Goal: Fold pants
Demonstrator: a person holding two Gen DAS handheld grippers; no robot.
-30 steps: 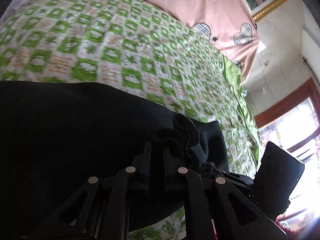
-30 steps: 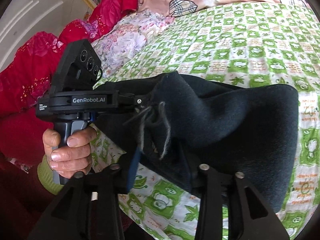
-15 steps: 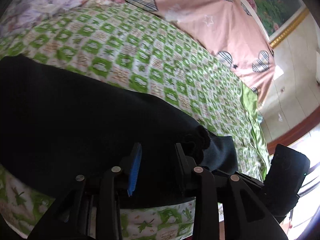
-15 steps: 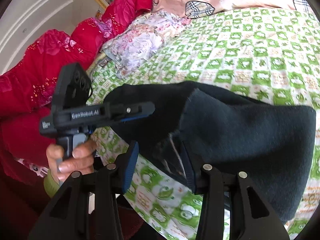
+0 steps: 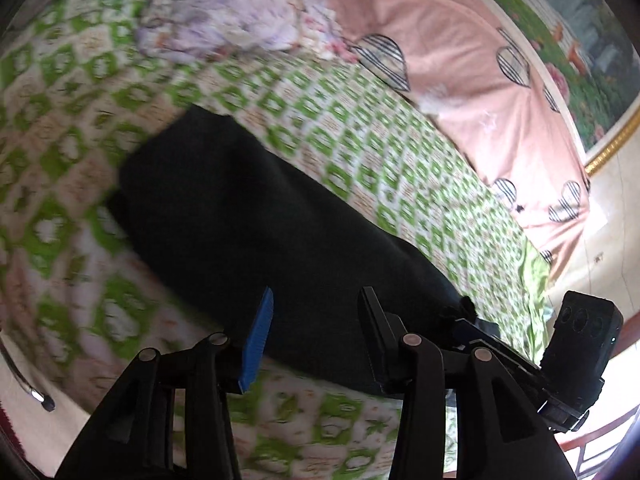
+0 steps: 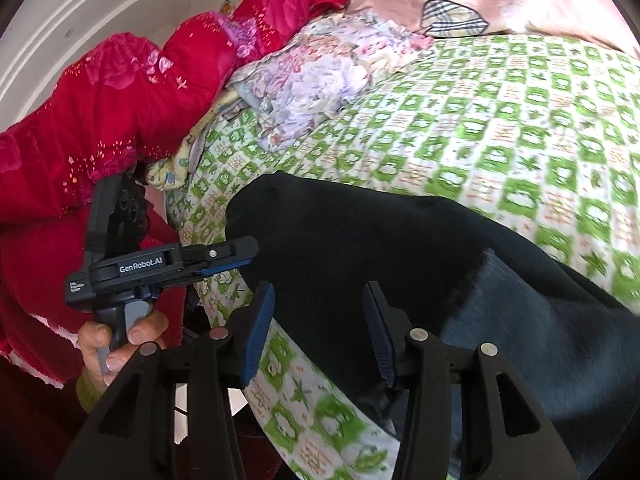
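Note:
The black pants [image 5: 256,216] lie folded in a long band on the green-and-white patterned bed cover [image 5: 360,136]. My left gripper [image 5: 316,332] is open just above the near edge of the pants, holding nothing. My right gripper [image 6: 320,328] is open over the pants [image 6: 360,248], near a fold where a greyer inner layer [image 6: 520,320] shows. The left gripper also shows in the right wrist view [image 6: 228,260], open, at the end of the pants. The right gripper's body shows in the left wrist view [image 5: 576,344].
A pink cover with heart patches [image 5: 460,60] lies at the far side of the bed. A crumpled floral cloth [image 6: 312,76] and a red quilt [image 6: 140,92] lie at the left. The bed edge [image 6: 248,392] is close below my grippers.
Both grippers opened and let go of the pants, then drew back and up. The pants now lie flat on the bed.

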